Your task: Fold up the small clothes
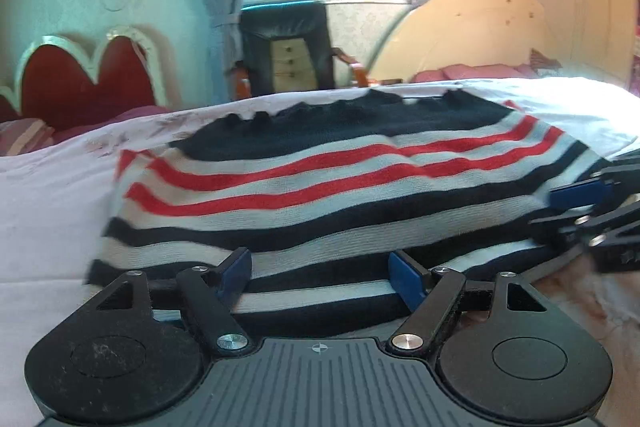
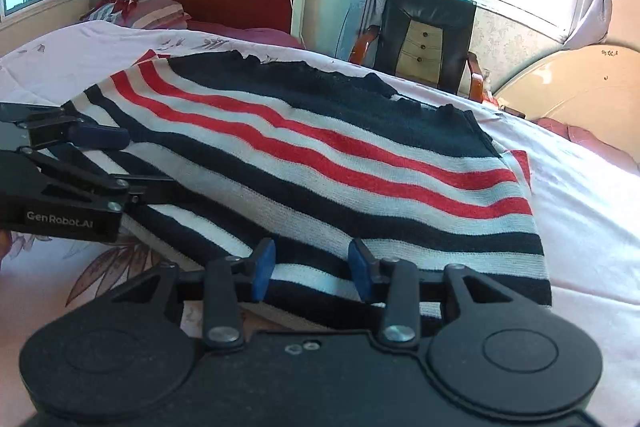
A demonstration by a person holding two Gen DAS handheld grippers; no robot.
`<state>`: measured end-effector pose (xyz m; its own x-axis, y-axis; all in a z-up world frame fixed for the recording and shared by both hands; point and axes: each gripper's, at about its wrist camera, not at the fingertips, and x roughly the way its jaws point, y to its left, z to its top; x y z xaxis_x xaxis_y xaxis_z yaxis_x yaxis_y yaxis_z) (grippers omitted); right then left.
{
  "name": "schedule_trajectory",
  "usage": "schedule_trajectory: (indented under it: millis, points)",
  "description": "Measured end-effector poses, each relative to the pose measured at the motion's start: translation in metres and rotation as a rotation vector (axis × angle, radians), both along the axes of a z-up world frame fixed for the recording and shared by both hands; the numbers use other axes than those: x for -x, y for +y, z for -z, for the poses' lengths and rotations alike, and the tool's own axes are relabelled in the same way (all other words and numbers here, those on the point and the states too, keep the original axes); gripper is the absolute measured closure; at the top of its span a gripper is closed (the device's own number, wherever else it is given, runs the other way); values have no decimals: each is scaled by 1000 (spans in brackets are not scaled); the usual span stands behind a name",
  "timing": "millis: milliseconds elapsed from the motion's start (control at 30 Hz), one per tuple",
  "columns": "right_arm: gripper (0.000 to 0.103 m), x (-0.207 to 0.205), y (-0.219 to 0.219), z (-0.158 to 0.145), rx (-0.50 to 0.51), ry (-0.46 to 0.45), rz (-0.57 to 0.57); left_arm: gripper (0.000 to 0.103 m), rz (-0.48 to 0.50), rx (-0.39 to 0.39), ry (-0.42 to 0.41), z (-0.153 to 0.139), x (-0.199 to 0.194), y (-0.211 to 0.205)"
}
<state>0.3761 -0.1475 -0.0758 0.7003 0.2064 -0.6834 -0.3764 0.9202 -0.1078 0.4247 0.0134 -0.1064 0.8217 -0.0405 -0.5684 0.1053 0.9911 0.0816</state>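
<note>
The left tool [image 1: 322,277] lay low and level, its two blue pads [image 1: 236,273] spread wide apart, both black linkages splayed outward from the body. The right tool [image 2: 310,269] sat in the same low pose, its blue pads [image 2: 264,267] parted, though by a narrower gap. The two tools were close together, side by side: the right one showed at the right edge of the left wrist view, and the left one at the left edge of the right wrist view, fingers pointing inward
</note>
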Motion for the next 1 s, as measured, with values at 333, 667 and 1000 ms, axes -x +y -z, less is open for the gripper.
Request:
schedule_trajectory:
  millis: [333,667,1000]
  points:
    - [64,18,-86,-9,-51,2,258,28,-111,108,2,-7,24,37]
    - [64,24,-17,5,-79,26,167,25,-77,99,65,9,19,-33]
    - [62,25,-50,4,-97,30,245,25,-106,121,71,9,26,1]
